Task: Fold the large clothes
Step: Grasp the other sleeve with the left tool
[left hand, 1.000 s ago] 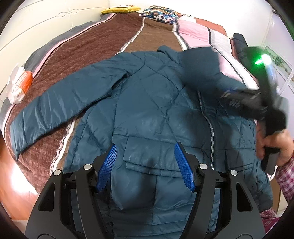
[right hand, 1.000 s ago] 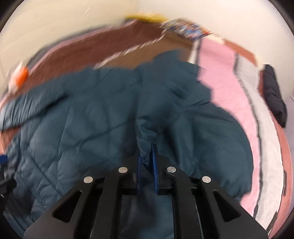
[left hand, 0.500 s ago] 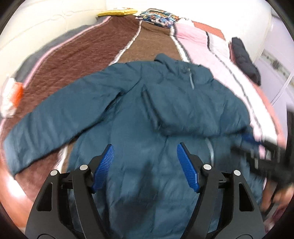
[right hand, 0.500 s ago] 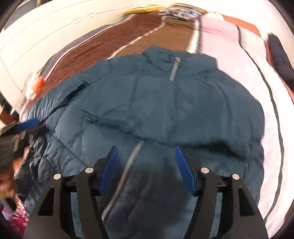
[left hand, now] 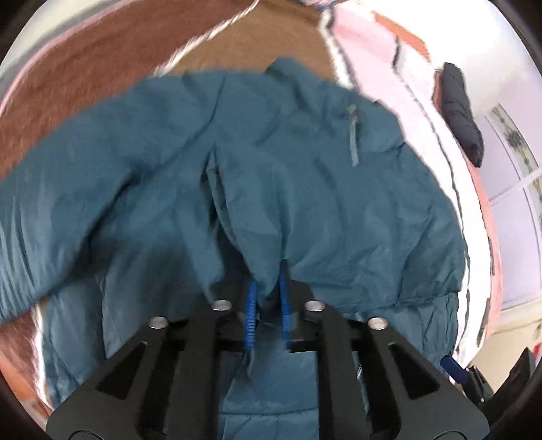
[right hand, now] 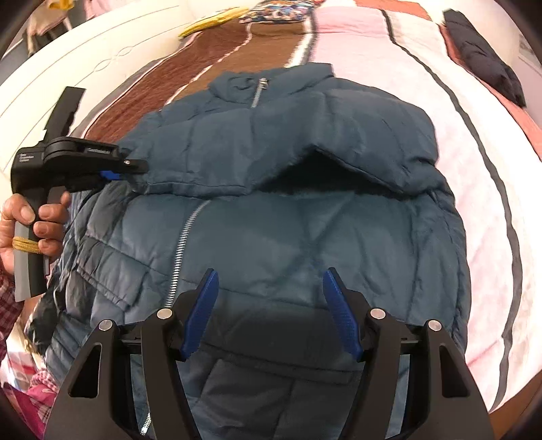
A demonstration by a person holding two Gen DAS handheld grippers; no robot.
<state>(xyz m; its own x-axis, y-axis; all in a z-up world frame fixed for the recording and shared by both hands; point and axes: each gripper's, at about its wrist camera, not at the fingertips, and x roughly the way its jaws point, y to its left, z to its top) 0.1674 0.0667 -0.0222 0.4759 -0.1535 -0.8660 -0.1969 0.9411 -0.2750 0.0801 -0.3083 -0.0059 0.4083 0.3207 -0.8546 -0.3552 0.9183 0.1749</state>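
A teal quilted jacket [right hand: 305, 237] lies front up on the bed, its right sleeve [right hand: 288, 155] folded across the chest. My left gripper [left hand: 267, 287] is shut on the cuff end of that folded sleeve [left hand: 267, 264]; it also shows in the right wrist view [right hand: 135, 167], pinching the sleeve end at the jacket's left side. My right gripper [right hand: 271, 294] is open and empty, hovering above the jacket's lower front, right of the zipper [right hand: 183, 243]. The jacket's left sleeve [left hand: 67, 210] stretches out to the left.
The bed has a striped brown, pink and white cover [right hand: 389, 61]. A dark folded garment [right hand: 484, 57] lies at the far right edge. A yellow item [right hand: 210, 22] and a patterned pillow [right hand: 277, 15] sit at the head. White headboard [right hand: 84, 67] on the left.
My right gripper let go of the sleeve after laying it across the chest and pulled back, open. My left gripper moved in and shut on the sleeve's cuff end.
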